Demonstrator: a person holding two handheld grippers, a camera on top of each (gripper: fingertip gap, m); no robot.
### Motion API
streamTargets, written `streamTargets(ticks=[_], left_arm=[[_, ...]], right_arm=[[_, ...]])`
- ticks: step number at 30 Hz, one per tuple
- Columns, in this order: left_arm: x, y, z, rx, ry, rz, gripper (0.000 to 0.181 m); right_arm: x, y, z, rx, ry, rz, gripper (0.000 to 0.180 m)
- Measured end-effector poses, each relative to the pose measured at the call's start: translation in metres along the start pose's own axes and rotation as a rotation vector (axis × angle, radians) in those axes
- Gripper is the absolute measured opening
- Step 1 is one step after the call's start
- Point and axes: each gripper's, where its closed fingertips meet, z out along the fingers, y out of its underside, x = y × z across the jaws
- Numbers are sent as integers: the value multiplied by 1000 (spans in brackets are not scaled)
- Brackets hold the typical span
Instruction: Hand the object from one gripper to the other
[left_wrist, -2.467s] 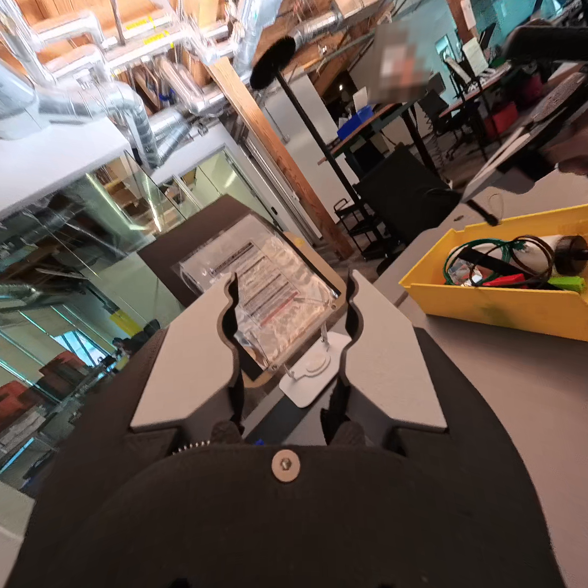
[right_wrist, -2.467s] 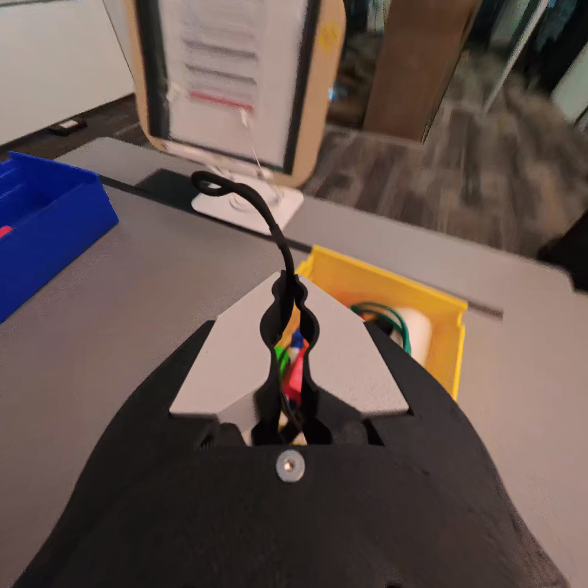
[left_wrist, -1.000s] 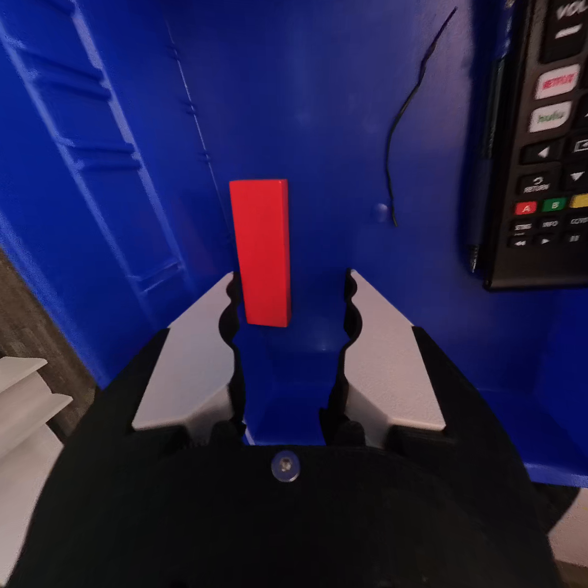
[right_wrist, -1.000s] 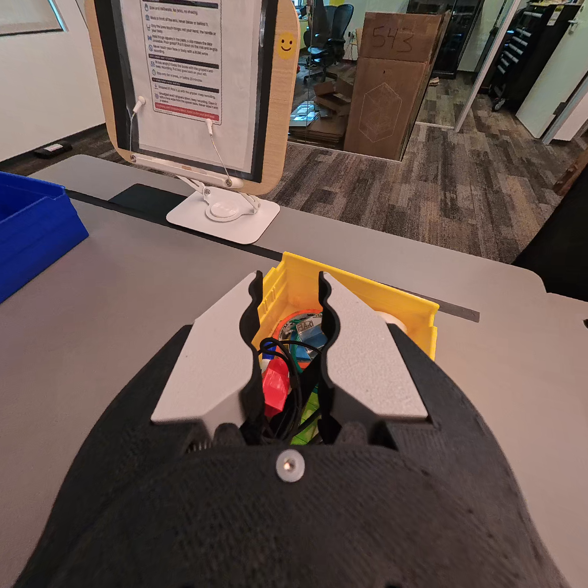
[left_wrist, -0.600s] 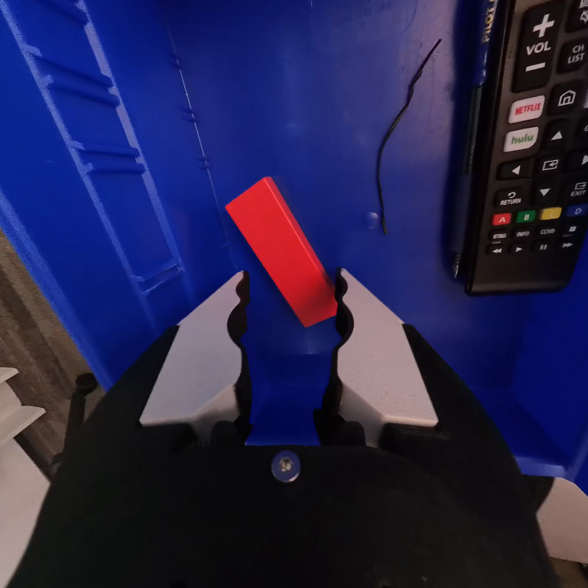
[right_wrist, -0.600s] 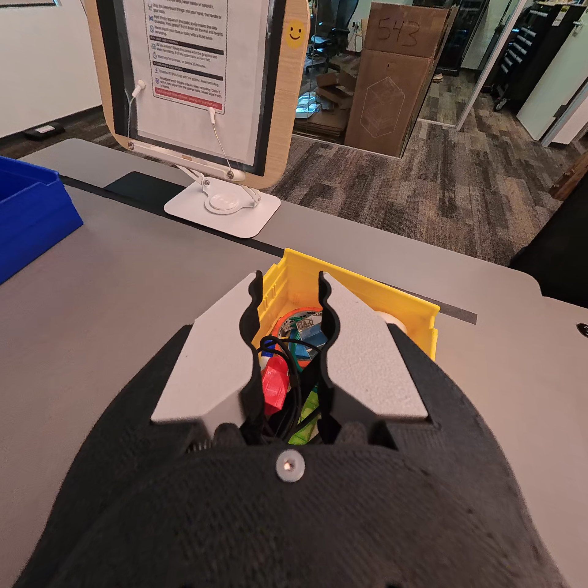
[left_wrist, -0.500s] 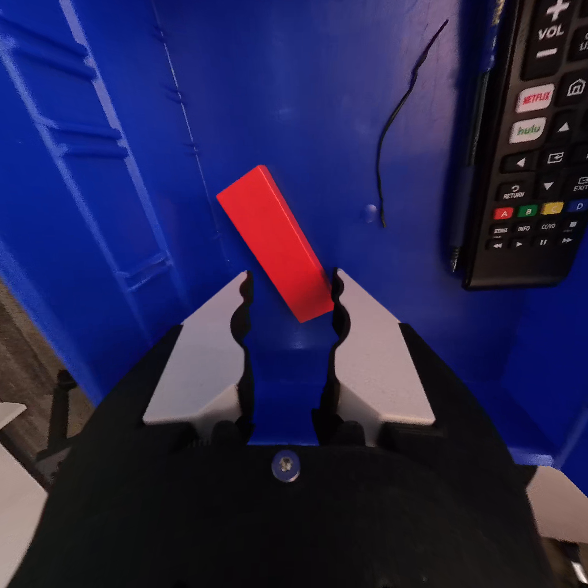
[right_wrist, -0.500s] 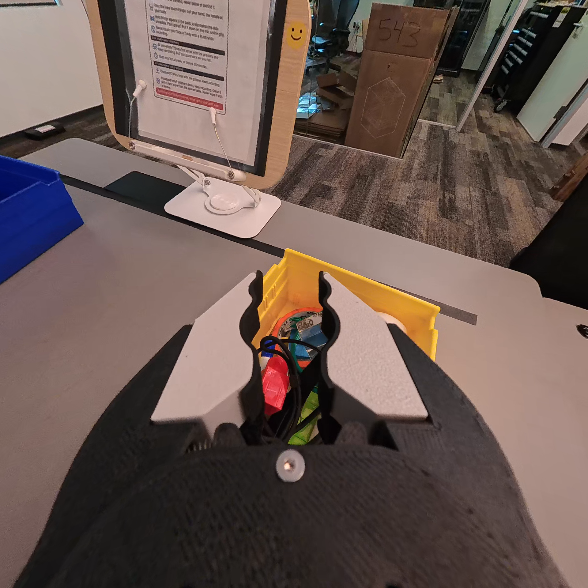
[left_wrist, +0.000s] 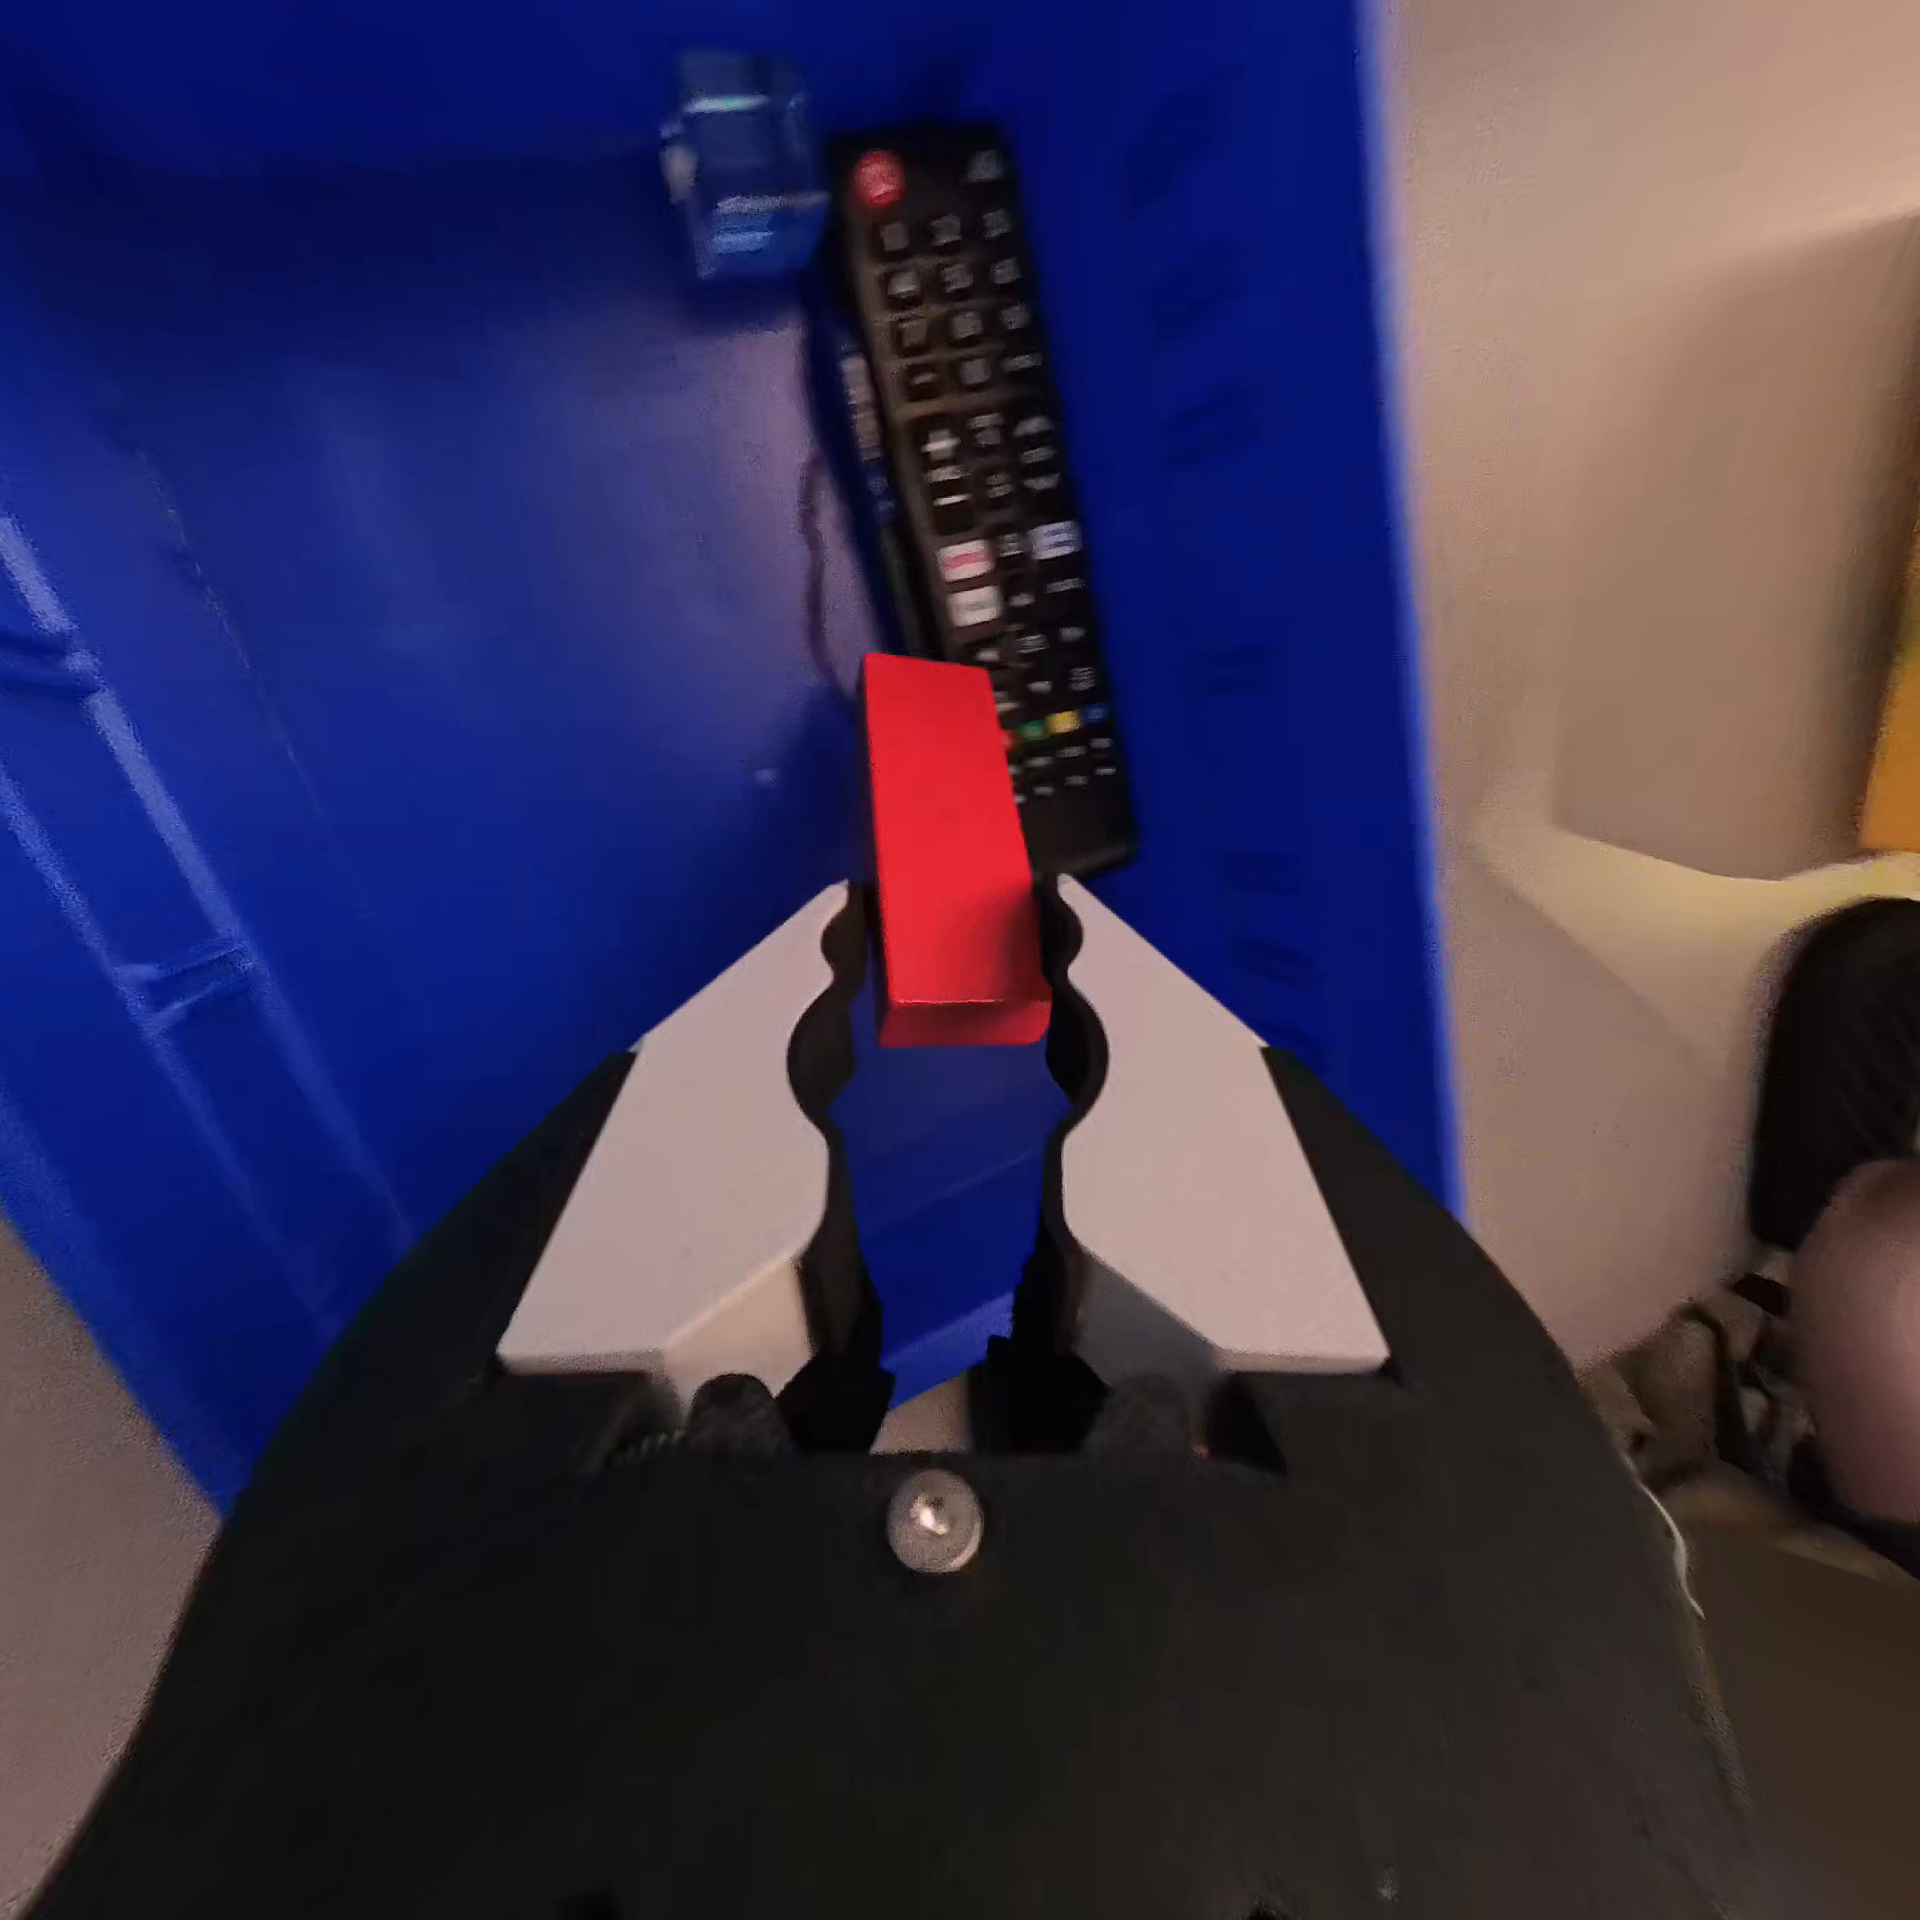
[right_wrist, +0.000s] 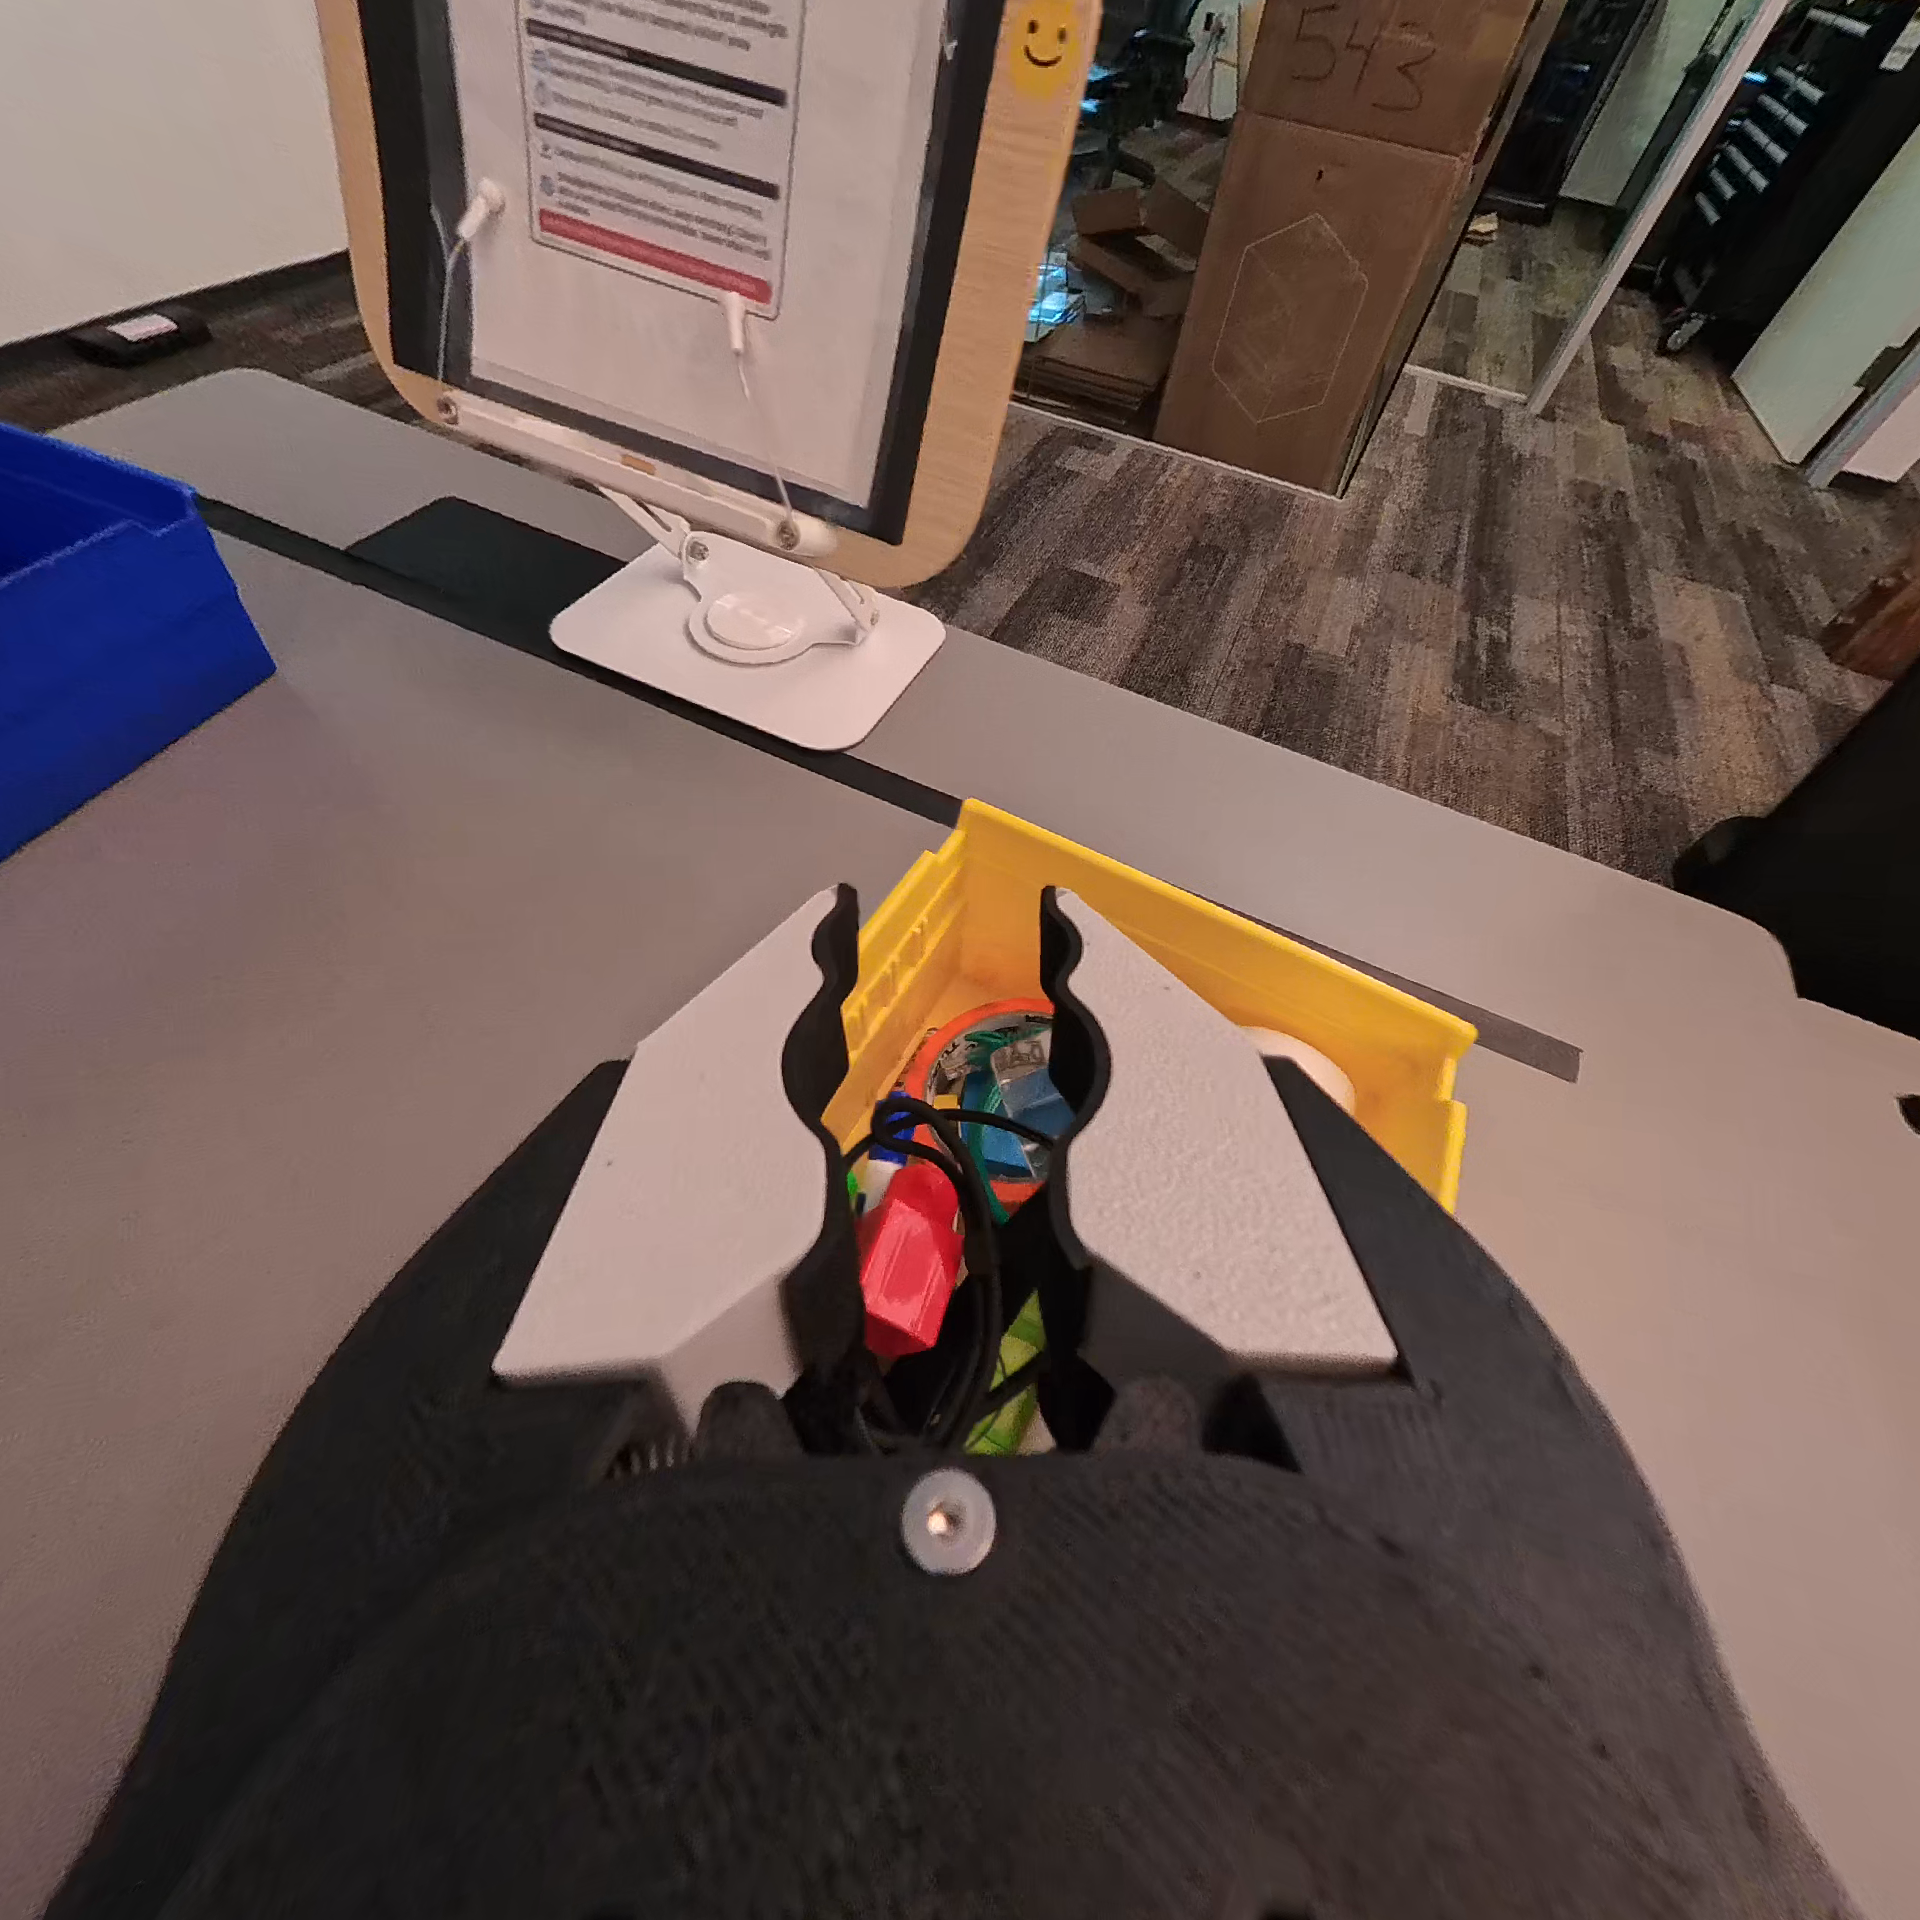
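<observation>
**Red block pinched at the left fingertips above the blue bin**

The left gripper (left_wrist: 954, 894) had its two fingers closed on the near end of a red block (left_wrist: 948, 852), which was caught between the tips only; the rest of the block stuck out forward past them, and the channel behind it was bare. Beneath it lay the blue bin (left_wrist: 416, 540), with a black remote control (left_wrist: 977, 457) along its right wall. The view was blurred.

The right gripper (right_wrist: 948, 904) held its fingers spread with nothing between them, above the yellow bin (right_wrist: 1195, 935) of mixed small items on the grey table (right_wrist: 416, 883). A framed sheet on a white stand (right_wrist: 686, 249) stood at the table's far edge.
</observation>
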Motion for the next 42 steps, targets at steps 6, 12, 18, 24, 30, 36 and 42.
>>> streamTargets(ticks=[6,12,18,24,30,36,42], left_arm=[[33,-10,-34,123,64,87,32],[82,-18,-72,273,213,218,31],[126,-14,-81,285,462,312,31],[169,-7,-75,222,629,408,31],[187,-4,-66,180,660,438,31],[205,0,-63,157,698,463,31],[217,-29,-85,345,742,399,56]], right_arm=[[-20,-3,12,-43,-21,-83,34],[-57,-10,29,-65,-90,-159,35],[-161,-46,35,82,-442,-222,42],[-299,-56,22,351,-798,-553,50],[-342,-36,49,404,-615,-916,44],[-350,-33,69,411,-432,-1063,36],[-334,-44,77,399,-279,-1078,14]])
